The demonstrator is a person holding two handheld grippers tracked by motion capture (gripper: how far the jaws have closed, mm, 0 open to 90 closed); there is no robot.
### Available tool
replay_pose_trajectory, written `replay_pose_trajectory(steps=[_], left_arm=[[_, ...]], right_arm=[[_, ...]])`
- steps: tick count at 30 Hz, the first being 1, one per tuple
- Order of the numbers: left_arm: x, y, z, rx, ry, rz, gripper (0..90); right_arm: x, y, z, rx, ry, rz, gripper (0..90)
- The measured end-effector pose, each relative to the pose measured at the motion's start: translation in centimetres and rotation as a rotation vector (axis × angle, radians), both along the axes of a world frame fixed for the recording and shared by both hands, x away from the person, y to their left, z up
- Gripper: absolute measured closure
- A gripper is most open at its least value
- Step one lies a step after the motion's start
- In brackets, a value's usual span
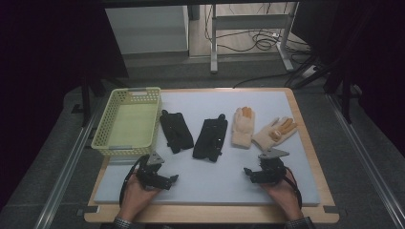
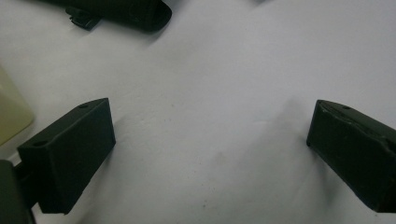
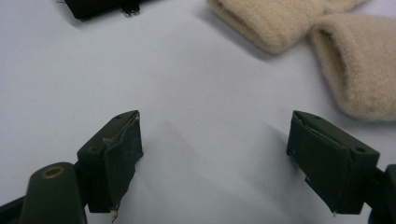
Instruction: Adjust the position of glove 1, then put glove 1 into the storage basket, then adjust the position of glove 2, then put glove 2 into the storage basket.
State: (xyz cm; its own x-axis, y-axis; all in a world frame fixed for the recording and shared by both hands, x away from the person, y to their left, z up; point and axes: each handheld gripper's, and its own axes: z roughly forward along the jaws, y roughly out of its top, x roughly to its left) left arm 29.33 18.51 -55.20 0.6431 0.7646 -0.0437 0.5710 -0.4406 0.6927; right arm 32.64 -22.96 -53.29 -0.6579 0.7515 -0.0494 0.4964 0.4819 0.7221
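Two black gloves (image 1: 175, 130) (image 1: 210, 138) and two cream gloves with orange fingertips (image 1: 243, 126) (image 1: 274, 132) lie in a row on the white mat (image 1: 215, 183). A pale yellow basket (image 1: 107, 138) stands empty at the mat's left. My left gripper (image 1: 157, 172) rests on the mat in front of the basket, open, with nothing between its jaws (image 2: 210, 121). My right gripper (image 1: 264, 171) sits in front of the cream gloves, open and empty as well (image 3: 215, 128). In the right gripper view, the cuffs of both cream gloves (image 3: 275, 21) (image 3: 359, 70) lie just ahead.
The mat lies on a wooden table (image 1: 313, 157) with a narrow bare rim. The edge of a black glove (image 2: 126, 9) and a corner of the basket (image 2: 11, 114) appear in the left gripper view. Cables and metal desk legs (image 1: 213, 43) are on the floor beyond the table.
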Motion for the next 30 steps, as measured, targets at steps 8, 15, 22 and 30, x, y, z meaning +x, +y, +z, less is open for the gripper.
replay_pose_trajectory(steps=[8,15,22,30], left_arm=[[-0.01,0.01,-0.01,0.0,-0.002,0.001,1.3],[-0.01,0.01,-0.01,0.0,-0.003,0.002,1.5],[-0.02,0.01,-0.01,-0.001,-0.003,0.003,1.6],[-0.02,0.03,-0.01,-0.001,-0.003,0.004,1.8]], right_arm=[[0.01,-0.02,0.0,0.002,0.001,0.0,17.5],[0.01,-0.01,0.02,0.001,0.002,-0.001,17.6],[0.0,-0.02,0.06,0.003,0.004,-0.001,17.9],[-0.02,0.07,0.33,0.018,-0.001,-0.012,18.5]])
